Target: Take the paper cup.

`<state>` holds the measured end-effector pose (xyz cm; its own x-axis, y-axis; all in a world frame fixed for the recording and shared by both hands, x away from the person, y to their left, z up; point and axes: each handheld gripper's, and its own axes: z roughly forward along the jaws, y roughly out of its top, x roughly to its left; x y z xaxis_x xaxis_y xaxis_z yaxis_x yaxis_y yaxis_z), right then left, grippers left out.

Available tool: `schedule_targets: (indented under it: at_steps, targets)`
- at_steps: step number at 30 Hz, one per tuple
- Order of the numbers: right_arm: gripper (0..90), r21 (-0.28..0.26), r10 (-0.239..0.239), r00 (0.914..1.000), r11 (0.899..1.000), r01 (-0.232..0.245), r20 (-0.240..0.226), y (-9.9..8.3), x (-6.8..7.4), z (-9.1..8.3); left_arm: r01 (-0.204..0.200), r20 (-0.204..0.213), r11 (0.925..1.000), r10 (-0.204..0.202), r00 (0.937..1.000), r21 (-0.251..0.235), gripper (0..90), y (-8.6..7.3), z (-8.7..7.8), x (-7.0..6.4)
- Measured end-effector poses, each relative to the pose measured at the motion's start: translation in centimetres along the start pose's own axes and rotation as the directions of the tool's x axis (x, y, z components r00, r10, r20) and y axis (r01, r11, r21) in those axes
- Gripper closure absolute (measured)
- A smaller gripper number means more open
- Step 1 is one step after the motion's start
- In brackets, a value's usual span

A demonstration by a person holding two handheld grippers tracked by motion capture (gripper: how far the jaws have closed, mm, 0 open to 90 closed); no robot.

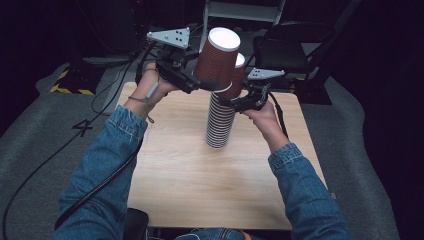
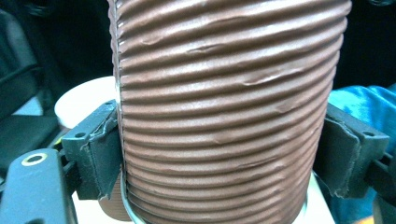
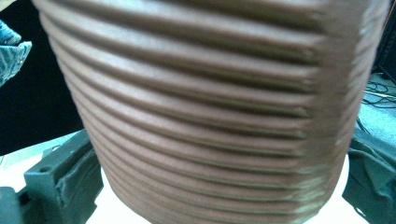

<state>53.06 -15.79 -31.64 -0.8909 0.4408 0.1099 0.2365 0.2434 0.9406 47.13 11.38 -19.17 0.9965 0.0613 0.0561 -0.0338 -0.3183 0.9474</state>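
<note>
A tall stack of brown ribbed paper cups (image 1: 220, 122) stands on the wooden table (image 1: 200, 175). My left gripper (image 1: 209, 85) is shut on one brown cup (image 1: 216, 59), held tilted above the stack with its white inside facing up. In the left gripper view that cup (image 2: 224, 93) sits between both pads (image 2: 95, 149), and my left gripper (image 2: 219, 154) squeezes its ribbed wall. My right gripper (image 1: 234, 102) is shut on the stack's upper cup (image 1: 235, 82). In the right gripper view that cup (image 3: 210, 107) sits inside my right gripper (image 3: 215, 182).
A black chair (image 1: 290, 50) and a metal frame (image 1: 240, 12) stand beyond the table's far edge. Cables (image 1: 75, 145) trail over the grey floor at the left. Bare tabletop lies in front of the stack, between the denim sleeves (image 1: 105, 165).
</note>
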Motion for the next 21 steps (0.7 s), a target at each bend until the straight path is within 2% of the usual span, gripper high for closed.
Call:
schedule_targets:
  at_steps: [4, 8, 21]
  targets:
    - [0.2, 0.012, 0.005, 1.0000, 1.000, -0.005, 0.001, 0.0, 0.0, -0.1, -0.027, 0.046, 0.9996, 0.026, 0.9986, 0.006, 14.7, -0.6, 0.6, -1.1]
    - [0.0, 0.012, 0.009, 1.0000, 1.000, -0.009, 0.003, 0.1, 0.0, -0.4, -0.021, 0.065, 0.9997, 0.020, 0.9977, 0.016, 14.7, -1.6, 1.3, -1.9]
    - [0.0, 0.055, 0.010, 0.9996, 0.998, -0.011, 0.026, 0.0, 0.5, -1.9, 0.031, 0.059, 0.9974, -0.034, 0.9977, 0.065, 14.4, -6.3, 3.3, -2.7]
